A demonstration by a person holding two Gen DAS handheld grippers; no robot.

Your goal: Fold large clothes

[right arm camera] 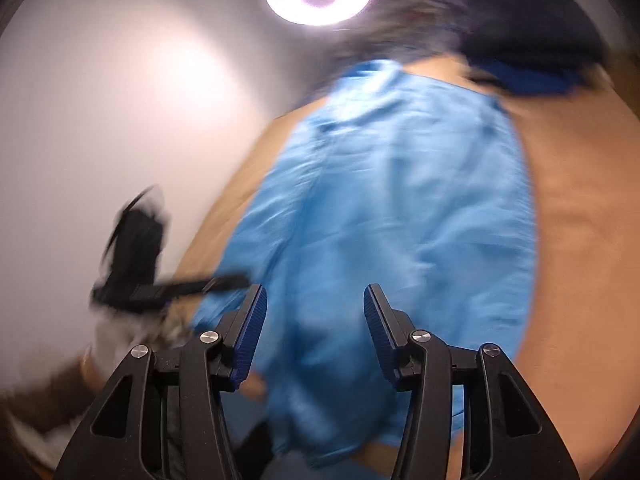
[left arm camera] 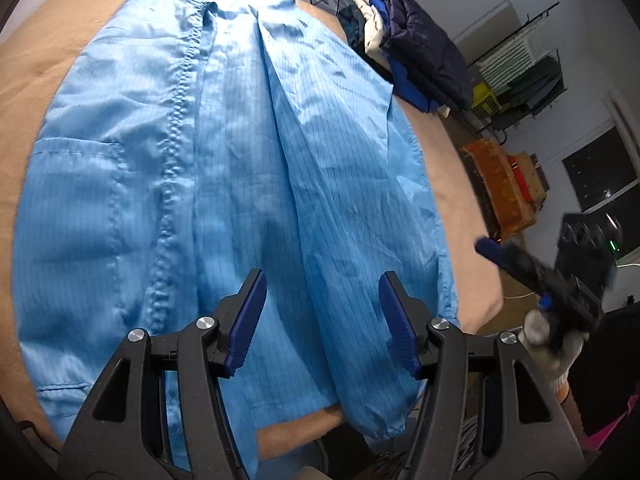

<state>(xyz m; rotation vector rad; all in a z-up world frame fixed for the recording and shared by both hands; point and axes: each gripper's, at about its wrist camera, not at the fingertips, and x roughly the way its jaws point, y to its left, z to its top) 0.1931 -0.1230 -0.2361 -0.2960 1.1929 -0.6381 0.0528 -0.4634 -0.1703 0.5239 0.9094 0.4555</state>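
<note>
The left gripper (left arm camera: 322, 320) and the right gripper (right arm camera: 314, 330) both have their jaws spread and hold nothing above the blue coat (left arm camera: 224, 168), which lies flat on the tan bed (left arm camera: 36, 60).

The blue garment (left arm camera: 240, 184) is a thin, smooth cloth with a slight sheen and a fine dark pinstripe grid; its front seam puckers along the stitching. It lies on a tan cover (left arm camera: 52, 56) of matt, soft-looking fabric. The left gripper (left arm camera: 322, 320) has matt black plastic arms, shiny round metal pivot pins and ribbed blue pads (left arm camera: 248, 320) that look rubbery. The right gripper (right arm camera: 312, 332) shows the same black plastic, metal pins and ridged blue pads (right arm camera: 378, 332). Far right, the piled clothes (left arm camera: 416, 44) include a dark, quilted, faintly glossy fabric and a pale matt cloth
</note>
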